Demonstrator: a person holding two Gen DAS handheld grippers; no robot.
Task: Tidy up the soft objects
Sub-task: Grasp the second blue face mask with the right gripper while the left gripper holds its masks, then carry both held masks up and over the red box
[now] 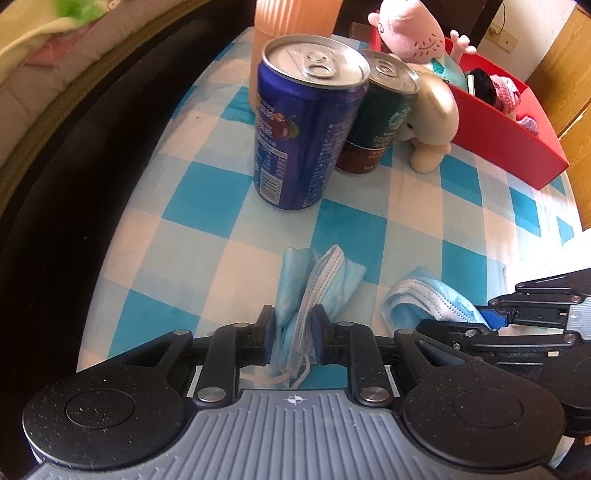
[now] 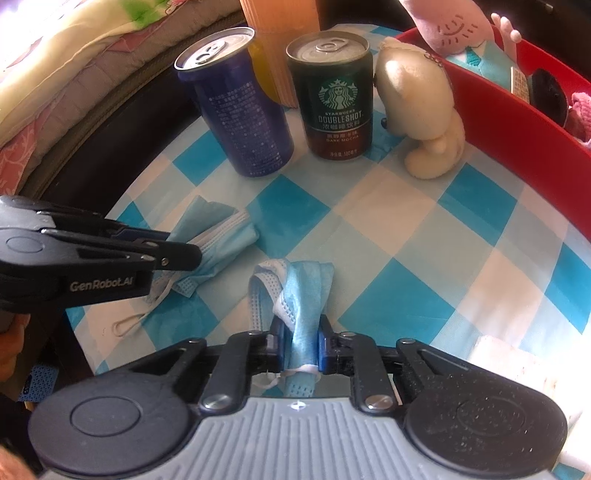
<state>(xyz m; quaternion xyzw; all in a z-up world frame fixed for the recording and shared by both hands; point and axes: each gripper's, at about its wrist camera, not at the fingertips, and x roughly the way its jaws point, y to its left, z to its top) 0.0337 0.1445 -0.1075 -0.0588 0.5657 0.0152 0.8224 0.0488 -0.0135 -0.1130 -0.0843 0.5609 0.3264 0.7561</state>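
Two crumpled blue face masks lie on the blue-and-white checked cloth. My left gripper [image 1: 293, 325] is shut on one mask [image 1: 317, 280]; it also shows in the right wrist view [image 2: 214, 236], held by the left gripper [image 2: 184, 254]. My right gripper [image 2: 301, 339] is shut on the other mask [image 2: 306, 291], which shows in the left wrist view [image 1: 428, 295] beside the right gripper [image 1: 491, 317]. A cream plush toy [image 2: 421, 103] stands against the red bin [image 2: 517, 136]. A pink plush [image 1: 413, 29] sits in the bin.
A blue can [image 1: 303, 122] and a green Starbucks can [image 2: 332, 96] stand upright behind the masks, with an orange ribbed cup [image 1: 291, 22] behind them. The table's dark edge [image 1: 92, 184] and bedding lie to the left. A white folded cloth [image 2: 517, 365] lies at the right.
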